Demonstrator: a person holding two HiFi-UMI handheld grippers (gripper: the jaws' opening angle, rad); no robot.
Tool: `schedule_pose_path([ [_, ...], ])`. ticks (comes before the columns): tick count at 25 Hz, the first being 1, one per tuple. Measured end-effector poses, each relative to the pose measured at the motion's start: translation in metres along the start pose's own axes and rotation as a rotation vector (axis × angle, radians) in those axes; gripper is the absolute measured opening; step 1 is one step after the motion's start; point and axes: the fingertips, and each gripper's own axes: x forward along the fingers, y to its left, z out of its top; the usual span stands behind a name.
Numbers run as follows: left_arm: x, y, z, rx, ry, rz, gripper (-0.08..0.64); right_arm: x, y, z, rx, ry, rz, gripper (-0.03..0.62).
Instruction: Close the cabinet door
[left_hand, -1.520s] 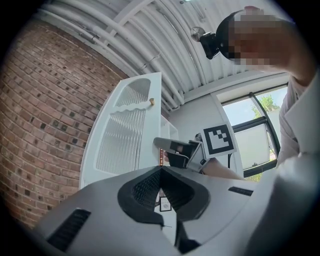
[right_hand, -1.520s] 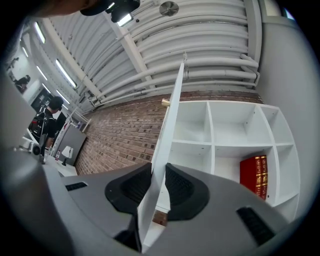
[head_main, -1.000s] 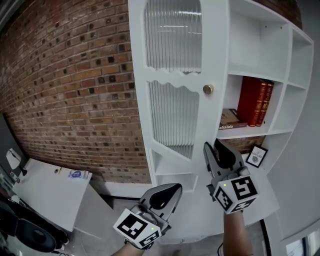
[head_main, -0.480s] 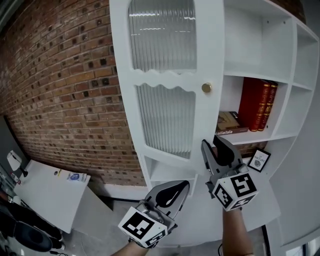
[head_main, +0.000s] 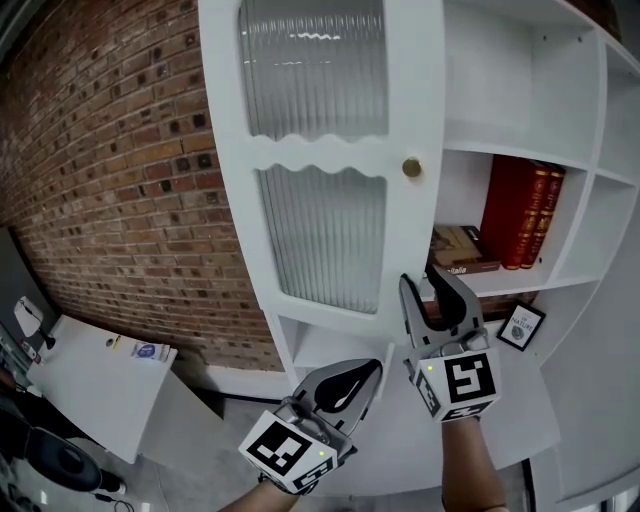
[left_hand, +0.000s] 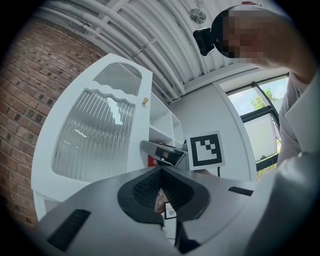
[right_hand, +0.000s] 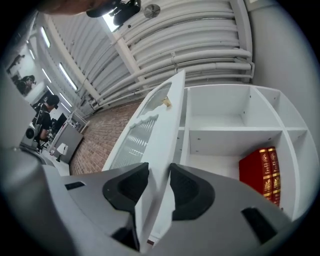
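Note:
The white cabinet door (head_main: 320, 230) with ribbed glass and a brass knob (head_main: 411, 168) stands ajar in front of the open shelves. My right gripper (head_main: 422, 283) points up at the door's free edge below the knob. In the right gripper view that edge of the door (right_hand: 150, 130) runs between the pads of the right gripper (right_hand: 159, 167), whose jaws are opening. My left gripper (head_main: 368, 370) hangs lower and to the left, below the door, shut with nothing in it. The left gripper (left_hand: 161, 169) also looks up at the door (left_hand: 95, 135).
Red books (head_main: 525, 215) stand on a shelf, with a flat book (head_main: 460, 248) beside them and a small framed picture (head_main: 519, 327) below. A brick wall (head_main: 120, 180) fills the left. A white tabletop (head_main: 90, 385) lies at lower left. A person (right_hand: 47, 107) stands far off.
The door now shows wider and more face-on, with its left edge further left. The right gripper's jaws have spread. Both grippers have shifted a little relative to the door.

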Motion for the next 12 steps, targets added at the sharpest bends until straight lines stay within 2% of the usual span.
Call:
schedule_pose_path([
  [7, 0.017, 0.003, -0.007, 0.001, 0.006, -0.002, 0.011, 0.013, -0.010, -0.007, -0.031, -0.005, -0.009, 0.130],
  [12, 0.024, 0.009, -0.012, -0.002, 0.014, 0.008, 0.011, 0.022, -0.017, -0.015, -0.062, 0.007, -0.048, 0.129],
])
